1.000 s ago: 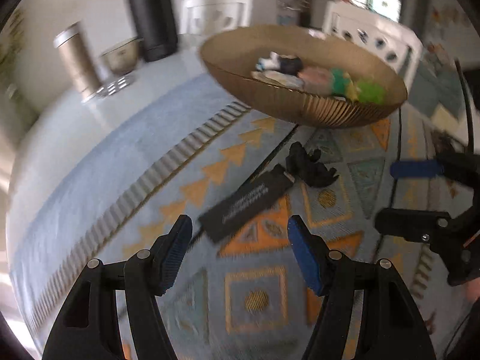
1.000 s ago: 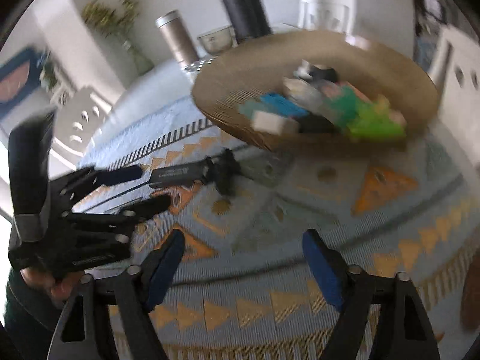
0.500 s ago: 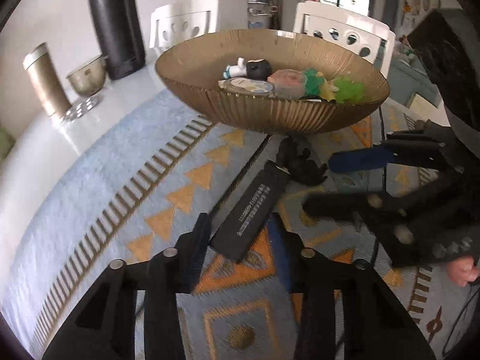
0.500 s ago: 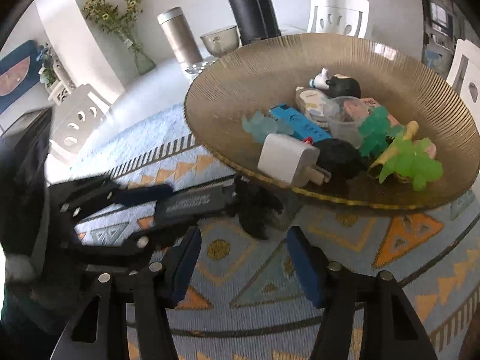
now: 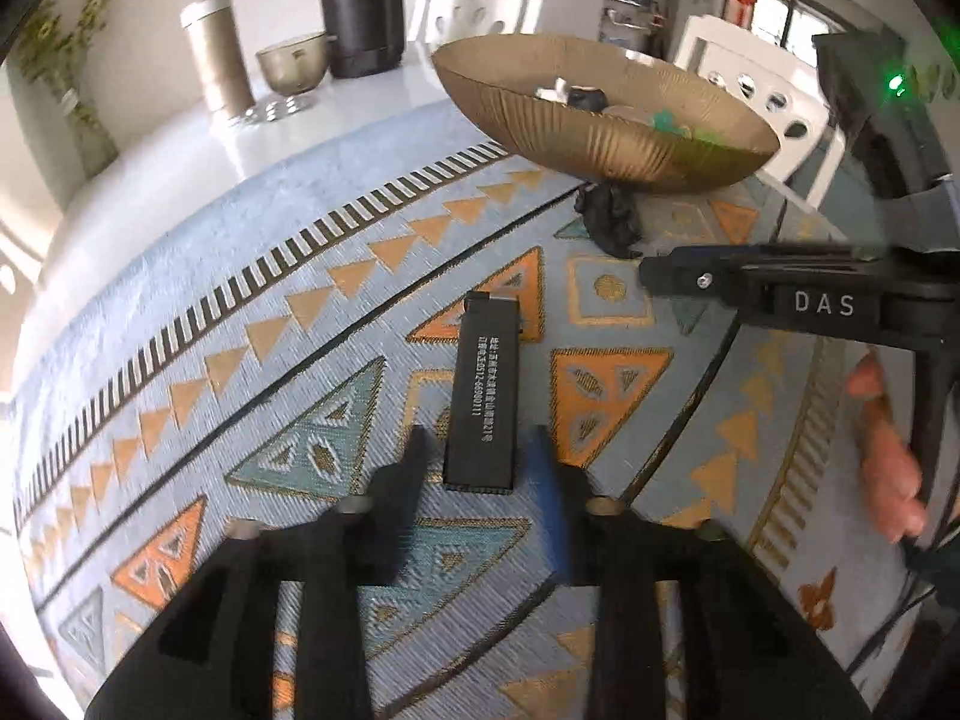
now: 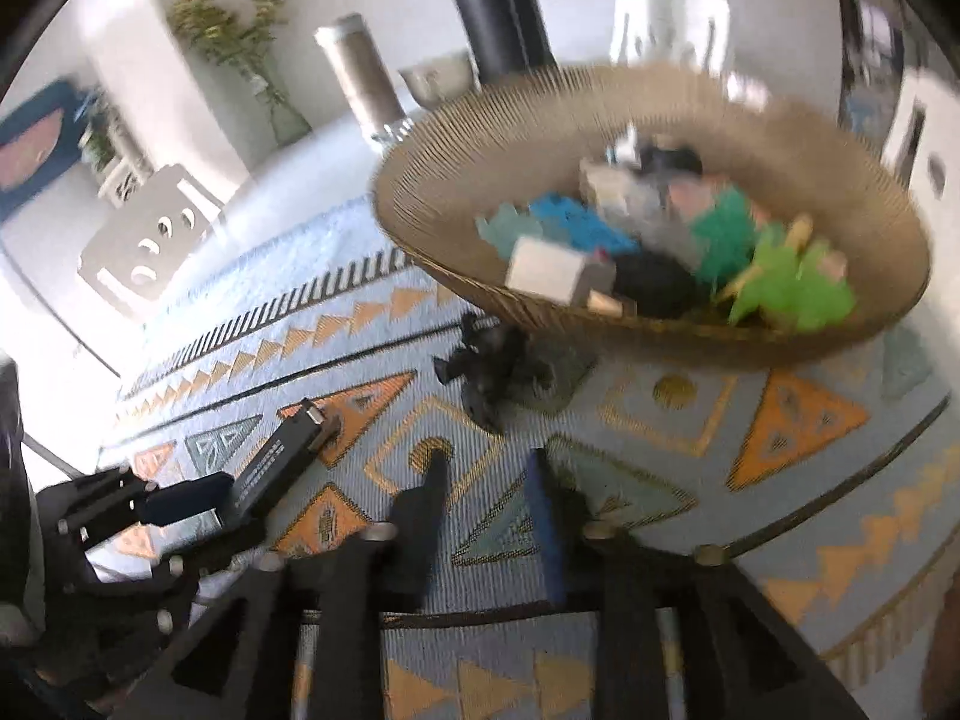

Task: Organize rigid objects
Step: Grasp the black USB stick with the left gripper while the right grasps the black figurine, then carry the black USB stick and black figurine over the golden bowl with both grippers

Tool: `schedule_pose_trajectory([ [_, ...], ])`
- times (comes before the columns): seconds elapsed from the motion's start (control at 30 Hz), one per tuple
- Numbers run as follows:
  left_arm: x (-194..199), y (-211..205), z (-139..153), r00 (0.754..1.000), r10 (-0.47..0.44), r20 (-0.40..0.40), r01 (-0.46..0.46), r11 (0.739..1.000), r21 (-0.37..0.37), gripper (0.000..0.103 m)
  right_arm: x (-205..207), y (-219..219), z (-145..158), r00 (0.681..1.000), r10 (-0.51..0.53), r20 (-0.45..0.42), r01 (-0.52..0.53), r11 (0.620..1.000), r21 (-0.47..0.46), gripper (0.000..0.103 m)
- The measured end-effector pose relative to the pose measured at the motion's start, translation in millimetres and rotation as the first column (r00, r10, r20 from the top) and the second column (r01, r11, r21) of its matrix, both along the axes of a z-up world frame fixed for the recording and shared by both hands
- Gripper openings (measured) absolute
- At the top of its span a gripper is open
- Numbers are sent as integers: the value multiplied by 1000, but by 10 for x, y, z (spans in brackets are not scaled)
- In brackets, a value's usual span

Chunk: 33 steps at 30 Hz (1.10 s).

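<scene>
Left wrist view: the left gripper straddles the near end of a flat black stick lying on the patterned cloth; its jaws have just widened slightly, a gap showing on each side, so nothing is gripped. Beyond sits a gold bowl of small items, a black toy figure at its foot.

Right wrist view: the right gripper has been closing, jaws narrowed over bare cloth with nothing between them. The stick lies at lower left.

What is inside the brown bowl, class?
The bowl holds a white block, a blue piece, green toys and a black lump, all blurred. Its floor is hidden beneath them.
</scene>
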<state>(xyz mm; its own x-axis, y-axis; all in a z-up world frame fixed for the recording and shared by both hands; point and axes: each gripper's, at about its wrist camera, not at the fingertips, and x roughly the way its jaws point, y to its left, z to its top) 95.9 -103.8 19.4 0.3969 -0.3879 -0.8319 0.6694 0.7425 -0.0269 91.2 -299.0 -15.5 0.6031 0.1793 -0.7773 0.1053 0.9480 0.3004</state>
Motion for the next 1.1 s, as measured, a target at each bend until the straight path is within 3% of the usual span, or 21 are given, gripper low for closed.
schedule_pose_trajectory([
  [0.03, 12, -10, 9, 1000, 8, -1, -8, 1000, -13, 38, 25, -31, 18, 1000, -9, 10, 9, 1000, 20, 58],
  [0.07, 50, -45, 5, 1000, 18, -2, -18, 1000, -21, 38, 60, -39, 30, 1000, -20, 9, 20, 1000, 12, 62],
  [0.17, 145, -216, -64, 1000, 28, 9, -28, 1000, 5, 38, 215, -31, 18, 999, -46, 1, 46, 998, -36, 63],
  [0.23, 154, -326, -79, 999, 19, 51, -20, 1000, 15, 36, 299, 6, 5, 999, -53, 7, 53, 997, -57, 60],
  [0.27, 150, -352, -85, 998, 19, 55, -20, 1000, 15, 33, 330, 36, 4, 998, -58, 6, 58, 995, -80, 55],
  [0.3, 146, -366, -82, 998, 20, 56, -21, 1000, 13, 22, 359, 70, 6, 998, -61, 8, 62, 992, -108, 40],
  [0.33, 135, -373, -80, 998, 19, 54, -19, 1000, 12, 21, 419, 113, 1, 999, -48, 6, 49, 993, -111, 37],
  [0.4, 69, -358, -78, 997, 35, 73, -37, 999, 30, 21, 438, 182, 12, 999, -43, 12, 44, 988, -151, 37],
  [0.6, -333, -59, 0, 992, 112, 50, -113, 994, 14, 21, 23, 298, 133, 994, 102, 36, -98, 989, -114, 37],
  [0.7, -620, 98, 44, 989, 147, 11, -147, 989, -20, 21, -380, 396, 206, 974, 220, 55, -214, 971, -102, 37],
  [0.83, -986, 199, 98, 977, 211, 30, -209, 977, -50, 21, -821, 532, 233, 941, 324, 95, -307, 938, -162, 37],
  [1.1, -1263, 412, 67, 927, 360, 103, -345, 929, -134, 21, -988, 479, 25, 946, 316, 72, -305, 944, -125, 37],
])
